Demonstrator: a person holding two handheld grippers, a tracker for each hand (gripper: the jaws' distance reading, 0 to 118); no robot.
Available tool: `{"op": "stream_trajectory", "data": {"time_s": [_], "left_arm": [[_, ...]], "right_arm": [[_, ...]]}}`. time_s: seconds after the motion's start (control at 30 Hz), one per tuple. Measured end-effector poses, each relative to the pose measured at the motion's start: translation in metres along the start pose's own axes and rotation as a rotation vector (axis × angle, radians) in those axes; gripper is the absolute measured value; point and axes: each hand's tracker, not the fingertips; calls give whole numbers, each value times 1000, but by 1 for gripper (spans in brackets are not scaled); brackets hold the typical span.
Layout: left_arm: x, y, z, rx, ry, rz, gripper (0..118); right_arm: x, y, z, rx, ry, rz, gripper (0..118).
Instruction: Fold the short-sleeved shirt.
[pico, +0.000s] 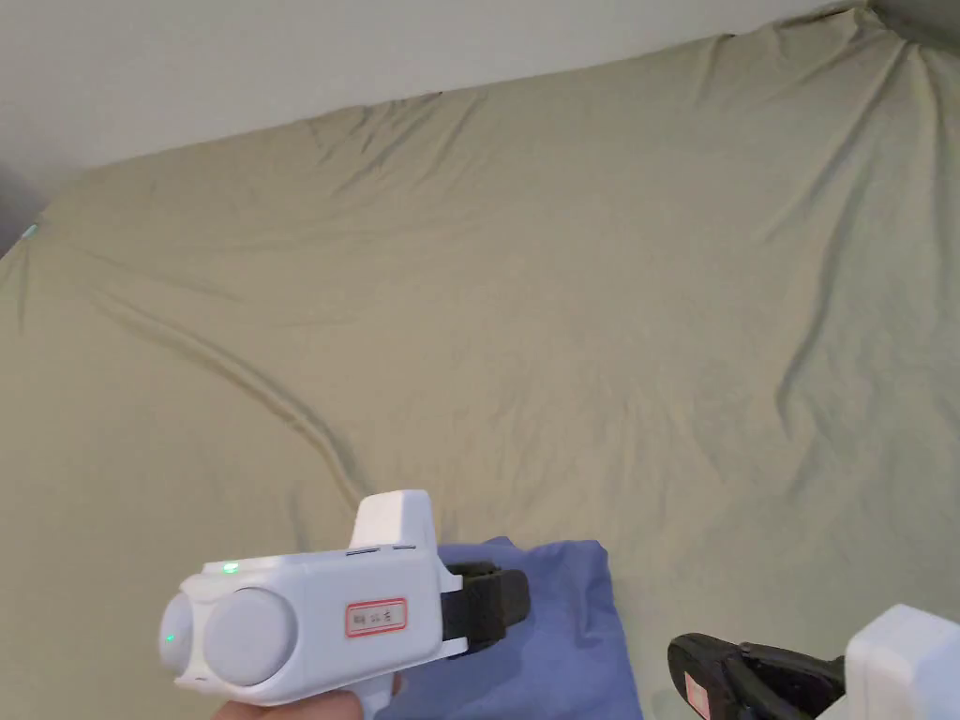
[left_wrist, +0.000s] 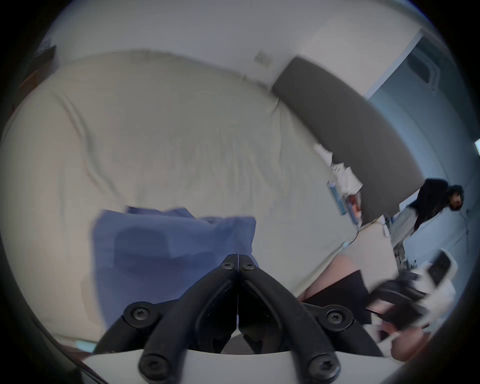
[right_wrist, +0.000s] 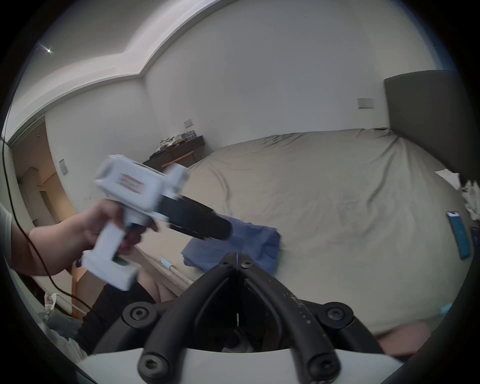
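A soft blue short-sleeved shirt, folded into a compact, roughly rectangular bundle with rounded, slightly puffed edges, is seen lying on a wide bed covered by a matt, creased olive-beige fitted sheet, close to the sheet's near edge. Long shallow wrinkles are spread across the sheet beyond the shirt. The left gripper, a glossy white moulded-plastic pistol-shaped housing with two black, rubbery, tapered jaws, is held above the shirt's near-left part; in the left gripper view its jaws are seen pressed tip to tip, with nothing caught between them and the shirt lying beyond them. The right gripper, of the same white housing and black jaws, is held to the right of the shirt, over bare sheet; in the right gripper view its jaws are likewise seen closed together on nothing, just short of the shirt. A flat, dark grey upholstered headboard is set at the far right of the sheet. A plain off-white wall is seen behind the bed.
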Motion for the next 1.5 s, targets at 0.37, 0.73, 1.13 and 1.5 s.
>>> {"op": "stream_trajectory", "data": {"time_s": [0.37, 0.73, 1.13, 1.5], "left_arm": [[-124, -75, 79, 104, -72, 304, 2], [-226, -55, 16, -88, -427, 460, 118], [-164, -7, -93, -277, -555, 289, 112], [-149, 1, -63, -252, -308, 205, 32]], "right_arm": [[53, -14, -183, -267, 20, -133, 1], [60, -17, -181, -238, 60, -109, 1], [57, -21, -178, -214, 53, -106, 1], [40, -16, -112, -97, 50, -60, 0]]}}
